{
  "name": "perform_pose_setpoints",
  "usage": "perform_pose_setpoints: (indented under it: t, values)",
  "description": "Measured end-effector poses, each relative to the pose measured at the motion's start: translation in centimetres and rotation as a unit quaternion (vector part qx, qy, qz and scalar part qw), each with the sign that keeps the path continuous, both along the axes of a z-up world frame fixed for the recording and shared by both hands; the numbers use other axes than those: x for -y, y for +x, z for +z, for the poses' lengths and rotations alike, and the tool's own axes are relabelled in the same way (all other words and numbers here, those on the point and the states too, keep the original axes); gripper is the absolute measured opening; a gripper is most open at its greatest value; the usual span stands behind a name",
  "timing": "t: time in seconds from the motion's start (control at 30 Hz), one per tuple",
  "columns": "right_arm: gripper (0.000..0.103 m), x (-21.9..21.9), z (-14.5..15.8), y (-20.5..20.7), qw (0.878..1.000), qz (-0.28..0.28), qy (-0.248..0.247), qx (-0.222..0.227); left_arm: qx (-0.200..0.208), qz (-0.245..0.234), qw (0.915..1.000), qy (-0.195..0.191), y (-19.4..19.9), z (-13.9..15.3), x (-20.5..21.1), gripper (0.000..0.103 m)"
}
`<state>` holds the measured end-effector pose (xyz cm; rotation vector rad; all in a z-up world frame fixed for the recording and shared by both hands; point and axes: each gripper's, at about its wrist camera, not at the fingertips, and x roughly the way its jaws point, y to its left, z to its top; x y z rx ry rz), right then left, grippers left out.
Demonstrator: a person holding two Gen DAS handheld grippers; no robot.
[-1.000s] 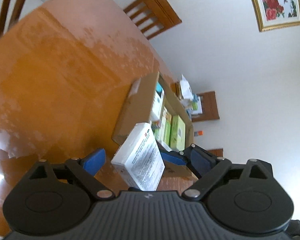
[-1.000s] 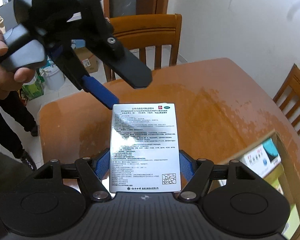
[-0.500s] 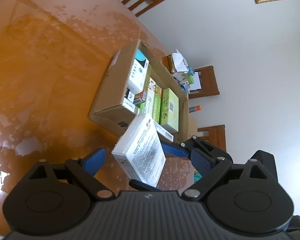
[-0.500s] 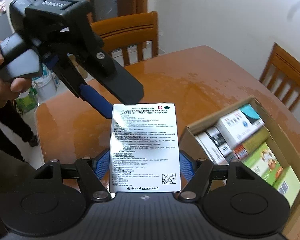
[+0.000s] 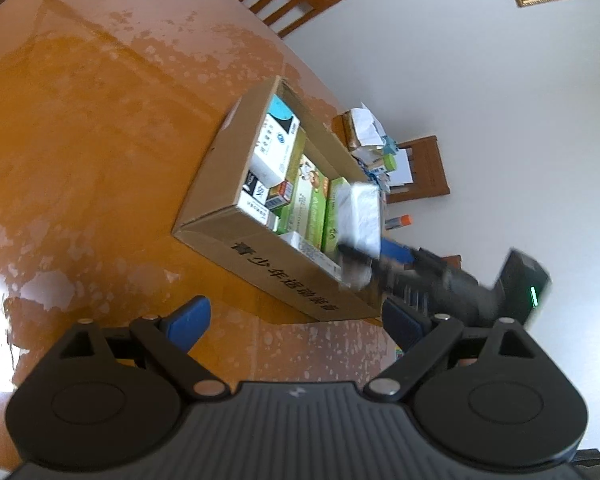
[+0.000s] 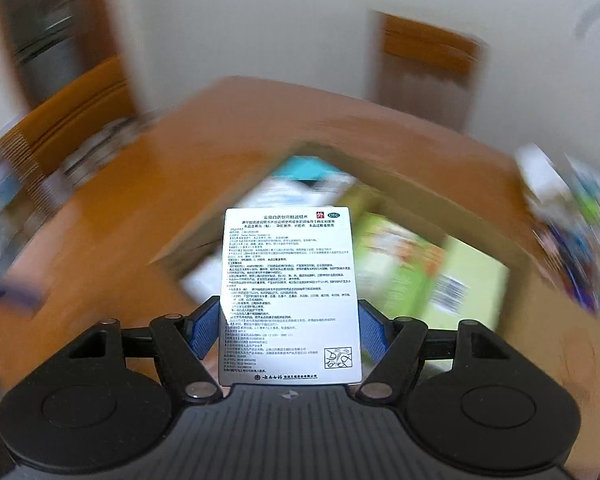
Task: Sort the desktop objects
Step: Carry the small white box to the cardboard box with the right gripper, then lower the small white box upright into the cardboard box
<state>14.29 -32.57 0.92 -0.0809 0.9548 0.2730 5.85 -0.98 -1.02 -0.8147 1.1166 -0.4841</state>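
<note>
Your right gripper clamps the white medicine box by its two long side edges, blue pads pressing on both. That grip leaves the printed face up and the far end free to go in first. The box's long axis runs straight ahead along the fingers, pointing out and down at the open cardboard carton just beyond the tips. Judgement: you are carrying it in for placement. Your left gripper stands wide and empty, with the carton just ahead of it, clear of the drop.
</note>
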Motion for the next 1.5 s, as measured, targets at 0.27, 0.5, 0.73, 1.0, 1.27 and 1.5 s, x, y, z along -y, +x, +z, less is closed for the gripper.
perform_pose_setpoints:
  t: [0.27, 0.5, 0.73, 1.0, 1.27, 1.5]
  values:
    - [0.075, 1.7, -3.9, 6.9, 0.991, -0.124, 0.01, -0.04, -0.005, 0.005, 1.0, 0.005, -0.8, -0.2, 0.1, 0.093]
    - [0.075, 1.0, -5.8, 8.7, 0.982, -0.176, 0.02, -0.07, -0.011, 0.015, 0.9998, 0.005, -1.1, -0.6, -0.7, 0.093]
    - [0.075, 1.1, -7.1, 10.1, 0.971, -0.219, 0.032, -0.085, -0.014, 0.019, 0.9997, 0.004, -1.1, -0.9, -1.7, 0.093]
    - [0.075, 0.7, -7.6, 11.1, 0.97, -0.226, 0.024, -0.089, -0.011, 0.014, 0.9998, 0.008, -0.9, -0.7, -2.0, 0.093]
    - [0.08, 0.6, -7.7, 11.2, 0.971, -0.222, 0.018, -0.086, -0.006, 0.01, 0.9997, 0.02, -1.0, -0.4, -1.9, 0.093]
    - [0.103, 0.1, -5.5, 9.4, 0.977, -0.21, -0.016, -0.041, 0.01, -0.002, 0.9901, 0.14, -0.8, 0.7, -0.6, 0.093]
